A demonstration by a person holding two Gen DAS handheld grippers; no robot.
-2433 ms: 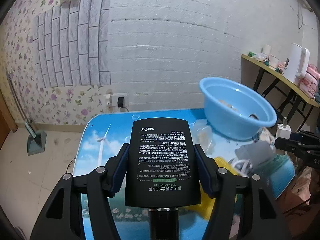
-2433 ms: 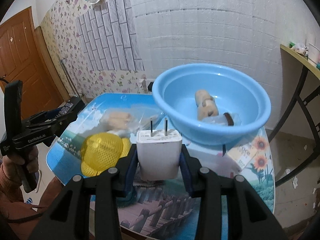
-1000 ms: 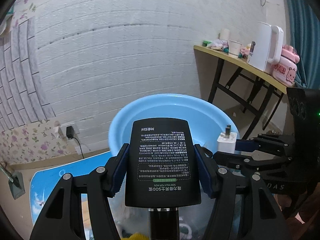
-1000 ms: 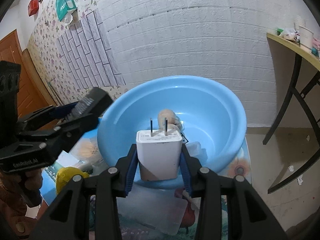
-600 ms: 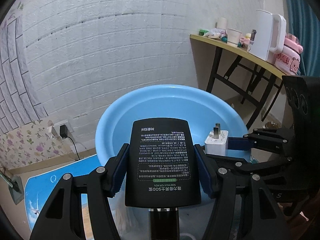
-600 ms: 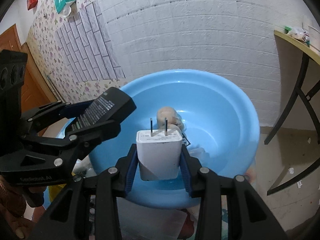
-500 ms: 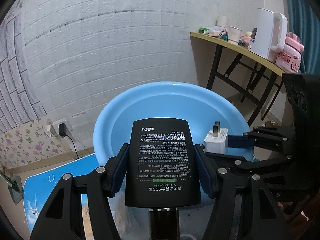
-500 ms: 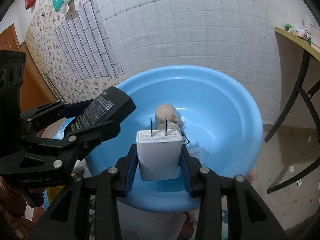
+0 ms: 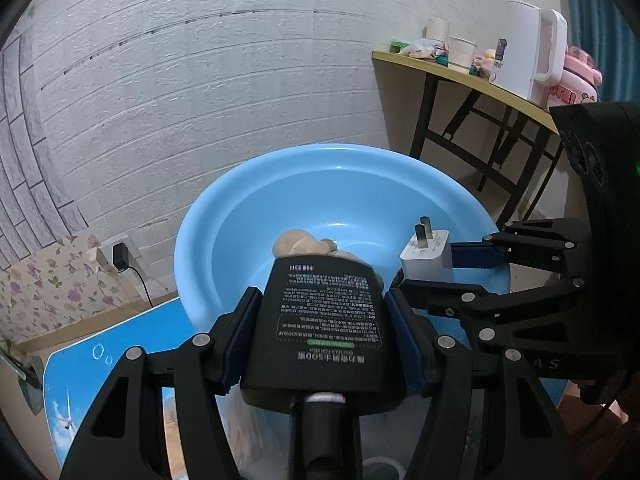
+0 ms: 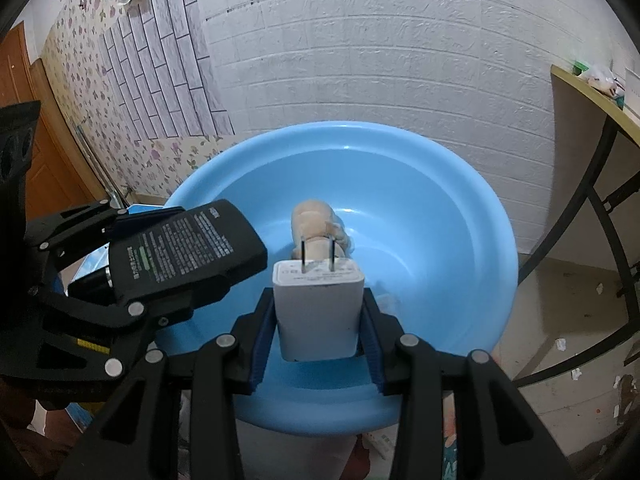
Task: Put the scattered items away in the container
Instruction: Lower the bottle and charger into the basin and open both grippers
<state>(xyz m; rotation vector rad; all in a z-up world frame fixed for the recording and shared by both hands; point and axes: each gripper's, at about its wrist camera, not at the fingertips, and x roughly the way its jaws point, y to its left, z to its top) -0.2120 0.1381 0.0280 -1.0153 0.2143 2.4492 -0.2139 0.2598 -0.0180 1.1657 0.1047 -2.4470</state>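
A light blue basin (image 9: pixel 248 216) (image 10: pixel 460 208) stands on the table, with a beige bread-like item (image 9: pixel 304 245) (image 10: pixel 314 216) inside. My left gripper (image 9: pixel 326 320) is shut on a black bottle with white print (image 9: pixel 326 320) and holds it tipped over the basin's near rim; it also shows in the right wrist view (image 10: pixel 180 252). My right gripper (image 10: pixel 318 316) is shut on a white charger plug (image 10: pixel 318 308), prongs forward, over the basin's near rim. The plug also shows in the left wrist view (image 9: pixel 428 252), right of the bottle.
The table top (image 9: pixel 76 396) has a blue sky print. A side table (image 9: pixel 460 76) at the right carries a white kettle (image 9: pixel 528 48), cups and a pink item. A white brick wall stands behind. A wooden door (image 10: pixel 24 128) is at far left.
The black bottle has tipped forward and down in my left gripper, toward the basin's inside. Both grippers have moved a little closer over the basin. The bread item now shows past the bottle.
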